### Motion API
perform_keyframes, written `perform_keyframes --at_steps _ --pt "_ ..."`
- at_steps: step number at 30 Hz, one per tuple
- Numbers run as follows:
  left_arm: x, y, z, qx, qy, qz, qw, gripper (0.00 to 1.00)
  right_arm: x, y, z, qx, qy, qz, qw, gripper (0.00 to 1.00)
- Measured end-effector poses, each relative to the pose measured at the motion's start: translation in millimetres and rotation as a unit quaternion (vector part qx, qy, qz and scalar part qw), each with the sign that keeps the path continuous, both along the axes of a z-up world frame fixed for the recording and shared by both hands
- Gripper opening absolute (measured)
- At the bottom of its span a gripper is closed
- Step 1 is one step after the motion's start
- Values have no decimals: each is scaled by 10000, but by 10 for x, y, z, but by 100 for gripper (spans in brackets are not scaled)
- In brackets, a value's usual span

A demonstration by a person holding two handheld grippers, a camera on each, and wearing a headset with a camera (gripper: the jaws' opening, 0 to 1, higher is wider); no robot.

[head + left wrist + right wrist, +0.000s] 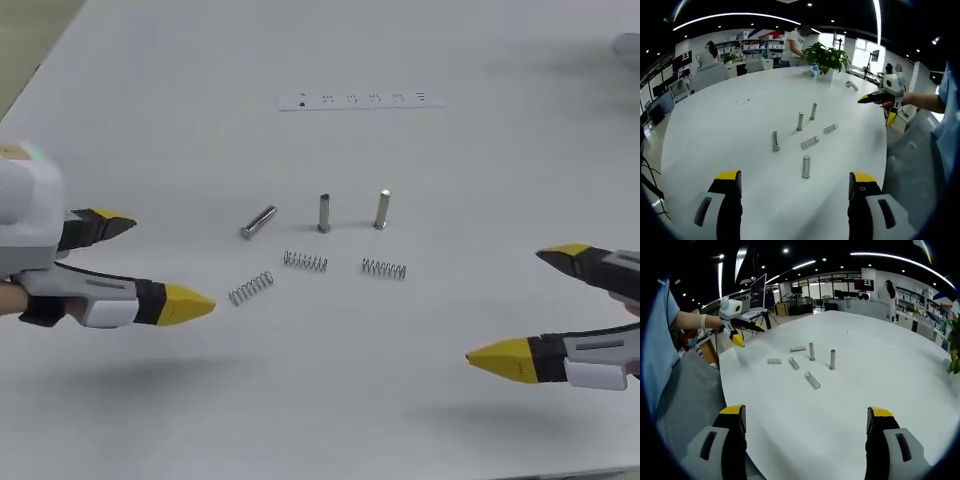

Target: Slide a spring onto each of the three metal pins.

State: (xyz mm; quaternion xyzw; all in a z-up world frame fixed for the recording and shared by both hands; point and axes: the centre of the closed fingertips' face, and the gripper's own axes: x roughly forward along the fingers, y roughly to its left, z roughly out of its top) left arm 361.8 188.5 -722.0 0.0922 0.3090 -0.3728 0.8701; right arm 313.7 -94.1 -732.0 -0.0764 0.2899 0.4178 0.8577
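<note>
Now flanking short silver metal pins point(324, 213) and coiled wire springs point(304, 262): left gripper point(170, 262), right gripper point(505, 305), jaws spread wide, ready to pick.

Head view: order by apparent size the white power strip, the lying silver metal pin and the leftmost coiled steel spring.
Largest: white power strip.
Then: leftmost coiled steel spring and lying silver metal pin, alike in size, unranked.
</note>
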Motion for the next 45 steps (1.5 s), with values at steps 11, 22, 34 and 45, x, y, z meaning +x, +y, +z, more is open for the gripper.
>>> perform_keyframes --at_steps 11,22,34,45 --pt "208 -69 16 -67 29 -32 10000 79 -3 -30 -60 -16 88 1 10000 100" --pt "362 -129 -100 9 172 -88 9998 75 50 -26 -93 -38 124 46 9999 100" --pt "551 -258 -170 -36 240 -144 9996 70 122 27 -125 -21 152 111 9998 100" --pt "773 -359 -260 6 240 -193 9995 68 147 15 -193 -93 205 157 9996 100"
